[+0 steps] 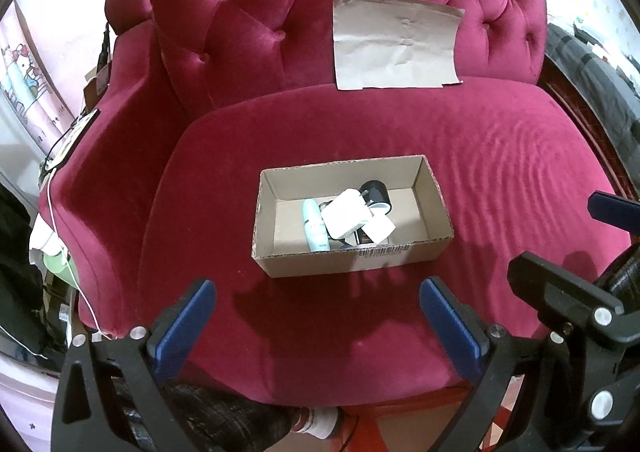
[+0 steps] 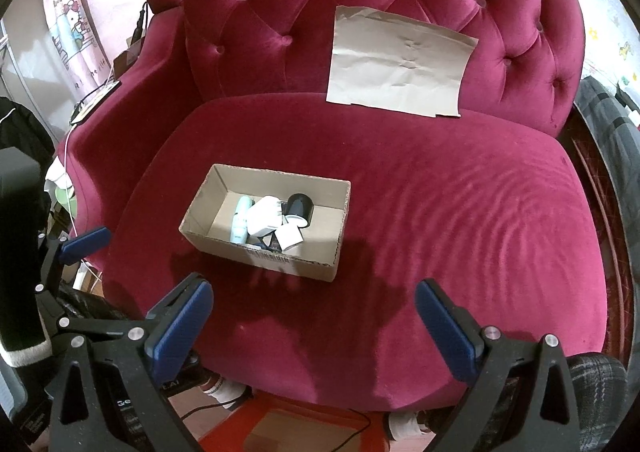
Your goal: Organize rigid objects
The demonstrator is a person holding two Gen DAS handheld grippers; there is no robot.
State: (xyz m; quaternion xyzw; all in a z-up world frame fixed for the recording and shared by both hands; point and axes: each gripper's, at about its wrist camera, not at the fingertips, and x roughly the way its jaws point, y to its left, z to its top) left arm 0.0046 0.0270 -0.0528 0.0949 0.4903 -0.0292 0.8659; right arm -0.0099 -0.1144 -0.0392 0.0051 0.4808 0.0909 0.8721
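An open cardboard box (image 1: 280, 264) (image 2: 208, 240) sits on the seat of a crimson velvet armchair (image 1: 500, 179) (image 2: 460, 211). Inside lie a pale blue tube (image 1: 314, 230) (image 2: 240, 221), a white plug adapter (image 1: 346, 217) (image 2: 262, 219), a black cylinder (image 1: 375, 193) (image 2: 300, 205) and a small white square piece (image 1: 380, 230) (image 2: 290, 238). My left gripper (image 1: 318, 292) hovers open in front of the box, nothing between its blue pads. My right gripper (image 2: 314, 294) is open too, just right of the box's near corner, and also shows at the right edge of the left wrist view (image 1: 560, 240).
A creased sheet of brown paper (image 1: 394, 41) (image 2: 400, 61) leans against the tufted backrest. A phone with a white cable (image 1: 76, 135) (image 2: 96, 99) rests on the left armrest. Clutter stands left of the chair; a red floor (image 2: 280, 424) lies below the seat's front edge.
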